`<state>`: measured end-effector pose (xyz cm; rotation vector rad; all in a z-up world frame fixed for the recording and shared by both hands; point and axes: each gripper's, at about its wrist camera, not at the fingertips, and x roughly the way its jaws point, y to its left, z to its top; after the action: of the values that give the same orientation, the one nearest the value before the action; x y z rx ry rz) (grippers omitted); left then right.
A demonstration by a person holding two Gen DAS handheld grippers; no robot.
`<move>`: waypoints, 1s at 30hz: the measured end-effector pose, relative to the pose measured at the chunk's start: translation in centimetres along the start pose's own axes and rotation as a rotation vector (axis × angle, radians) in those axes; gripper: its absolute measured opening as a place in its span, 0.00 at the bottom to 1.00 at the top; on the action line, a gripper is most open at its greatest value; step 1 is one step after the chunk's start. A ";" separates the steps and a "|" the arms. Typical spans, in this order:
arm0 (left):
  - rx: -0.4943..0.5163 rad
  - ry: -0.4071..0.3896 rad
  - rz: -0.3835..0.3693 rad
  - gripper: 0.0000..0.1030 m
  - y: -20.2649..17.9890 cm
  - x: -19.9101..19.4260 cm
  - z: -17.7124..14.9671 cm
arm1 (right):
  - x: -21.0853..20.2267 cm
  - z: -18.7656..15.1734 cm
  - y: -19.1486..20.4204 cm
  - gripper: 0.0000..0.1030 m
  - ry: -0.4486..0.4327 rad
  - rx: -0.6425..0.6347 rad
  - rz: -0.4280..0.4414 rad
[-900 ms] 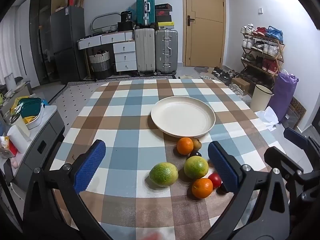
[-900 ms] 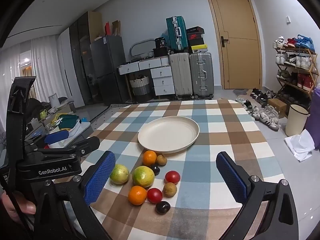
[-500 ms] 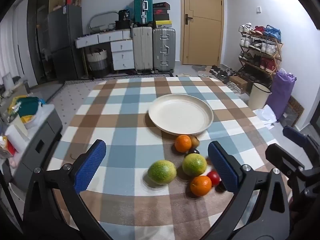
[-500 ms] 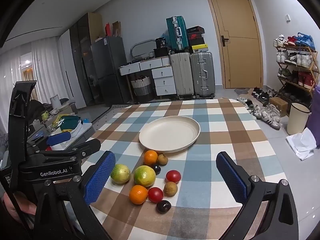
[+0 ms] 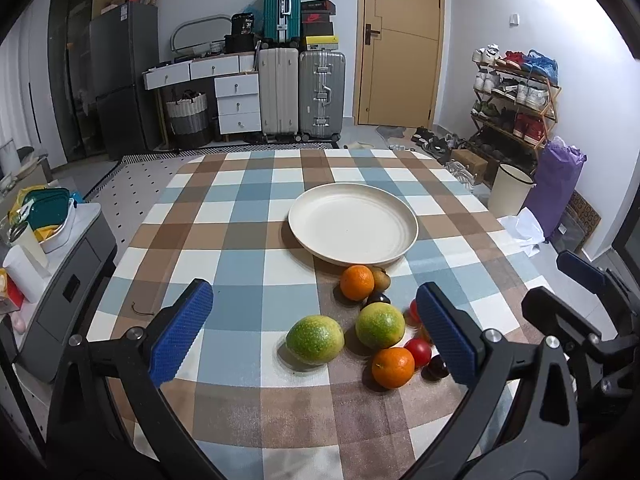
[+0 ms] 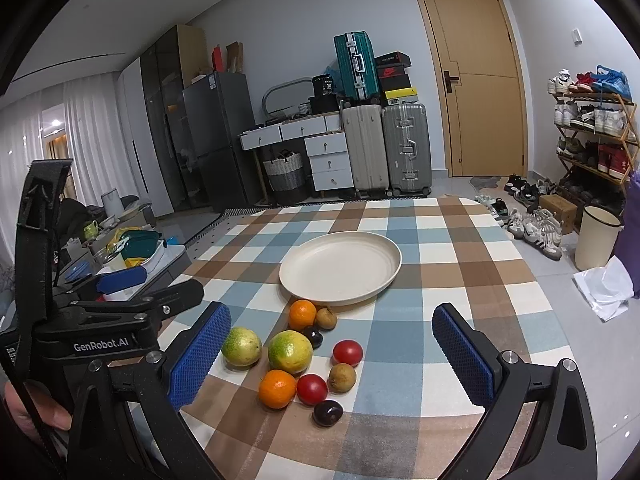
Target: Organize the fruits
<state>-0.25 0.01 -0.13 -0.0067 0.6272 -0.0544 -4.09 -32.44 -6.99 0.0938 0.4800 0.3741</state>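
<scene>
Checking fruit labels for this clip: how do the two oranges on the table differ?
The far orange sits just short of the plate, beside a brown fruit; the near orange lies at the cluster's near edge, beside a red fruit. The far orange lies apart from the green fruit; the near orange lies right by it, though contact is unclear. Both are round, orange, similar in size, resting on the checked cloth, neither gripped.

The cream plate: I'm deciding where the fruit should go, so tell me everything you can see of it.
The cream plate is round, wide and shallow, with a low raised rim and faint concentric rings inside; it looks like matte plastic or ceramic. It holds nothing and sits flat on the checked tablecloth, near the table's middle. An orange and a small brown fruit lie just at its near edge; whether they touch it is unclear.
</scene>
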 end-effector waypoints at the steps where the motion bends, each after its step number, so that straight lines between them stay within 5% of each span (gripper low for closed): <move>1: 0.000 0.001 0.000 0.99 0.0 0.0 0.0 | 0.1 -0.1 0.0 1.00 0.000 -0.001 0.001; 30: -0.003 -0.001 0.000 0.99 -0.2 -0.1 0.0 | -0.2 0.2 0.1 1.00 -0.001 -0.002 0.013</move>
<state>-0.37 -0.14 -0.06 -0.0096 0.6258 -0.0532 -4.20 -32.38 -6.69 0.0954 0.4784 0.3871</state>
